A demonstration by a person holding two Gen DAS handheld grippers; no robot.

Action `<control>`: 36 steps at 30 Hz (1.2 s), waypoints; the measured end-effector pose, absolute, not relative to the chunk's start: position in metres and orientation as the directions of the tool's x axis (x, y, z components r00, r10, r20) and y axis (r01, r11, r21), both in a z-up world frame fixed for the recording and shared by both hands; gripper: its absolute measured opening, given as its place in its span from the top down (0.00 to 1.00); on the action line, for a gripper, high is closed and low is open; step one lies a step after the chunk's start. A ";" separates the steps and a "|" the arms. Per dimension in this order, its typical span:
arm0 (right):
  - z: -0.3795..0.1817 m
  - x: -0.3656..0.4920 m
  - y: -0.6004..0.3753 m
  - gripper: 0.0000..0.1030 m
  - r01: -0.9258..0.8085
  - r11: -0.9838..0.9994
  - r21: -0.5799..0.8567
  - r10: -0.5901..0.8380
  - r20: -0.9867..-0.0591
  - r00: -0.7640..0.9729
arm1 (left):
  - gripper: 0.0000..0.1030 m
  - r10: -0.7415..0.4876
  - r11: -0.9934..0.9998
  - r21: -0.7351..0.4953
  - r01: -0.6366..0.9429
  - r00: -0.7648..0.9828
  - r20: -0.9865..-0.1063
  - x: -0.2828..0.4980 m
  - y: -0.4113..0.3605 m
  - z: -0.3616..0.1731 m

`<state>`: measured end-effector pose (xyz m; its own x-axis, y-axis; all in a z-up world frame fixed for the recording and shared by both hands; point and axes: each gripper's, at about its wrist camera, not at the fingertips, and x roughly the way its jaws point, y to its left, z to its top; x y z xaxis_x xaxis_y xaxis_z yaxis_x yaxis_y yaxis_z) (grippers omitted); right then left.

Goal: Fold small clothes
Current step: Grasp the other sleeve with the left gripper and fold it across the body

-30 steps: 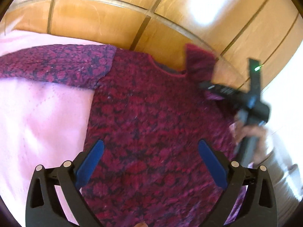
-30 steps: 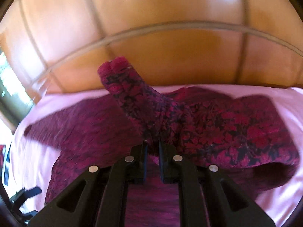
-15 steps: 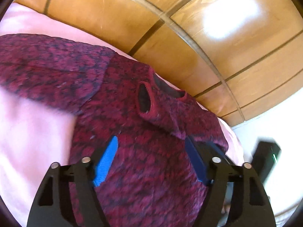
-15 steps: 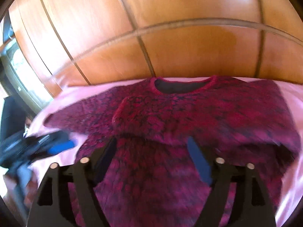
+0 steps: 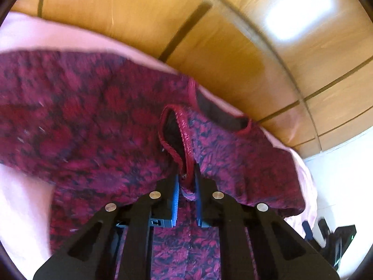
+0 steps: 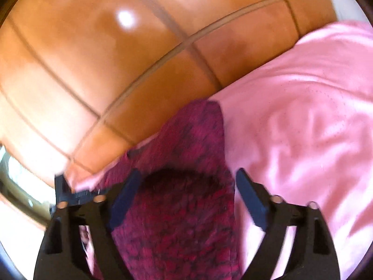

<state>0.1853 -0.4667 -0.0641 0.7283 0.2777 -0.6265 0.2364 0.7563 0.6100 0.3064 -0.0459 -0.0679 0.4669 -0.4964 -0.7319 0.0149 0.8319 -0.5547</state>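
Note:
A dark red knitted sweater (image 5: 98, 126) lies flat on a pink sheet, neckline (image 5: 219, 114) toward the headboard. One sleeve is folded across the chest, and my left gripper (image 5: 186, 179) is shut on its cuff (image 5: 184, 137). In the right wrist view the other sleeve (image 6: 186, 144) stretches away from me toward the headboard. My right gripper (image 6: 188, 191) hovers over this sleeve with its jaws wide and closing a little. The sleeve lies between the blue pads (image 6: 123, 198), which do not press on it. The right gripper also shows, blurred, at the left wrist view's lower right (image 5: 331, 235).
The pink sheet (image 6: 303, 116) covers the bed, with bare sheet to the right of the sleeve. A glossy wooden headboard (image 5: 163, 23) runs along the far edge. A pale wall or floor (image 5: 338, 175) shows past the bed's right side.
The left gripper moved in over the sweater's chest and shut on the folded sleeve's cuff. The right gripper let go of that sleeve, opened, and swung over to the other sleeve.

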 end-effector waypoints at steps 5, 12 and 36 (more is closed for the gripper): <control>-0.066 0.221 -0.450 0.40 0.192 0.789 0.584 0.304 -0.643 0.703 | 0.90 -0.427 0.871 -0.490 0.031 0.539 -0.726 0.289 -0.024 -0.051; -0.109 0.266 -0.383 0.44 0.188 0.940 0.285 0.132 -0.812 0.568 | 0.90 -0.332 0.923 -0.384 0.010 0.524 -0.784 0.290 -0.009 -0.079; -0.106 0.218 -0.264 0.10 0.001 0.996 0.085 0.068 -0.802 0.593 | 0.31 -0.152 0.642 -0.624 -0.446 0.724 -0.673 0.184 0.249 -0.093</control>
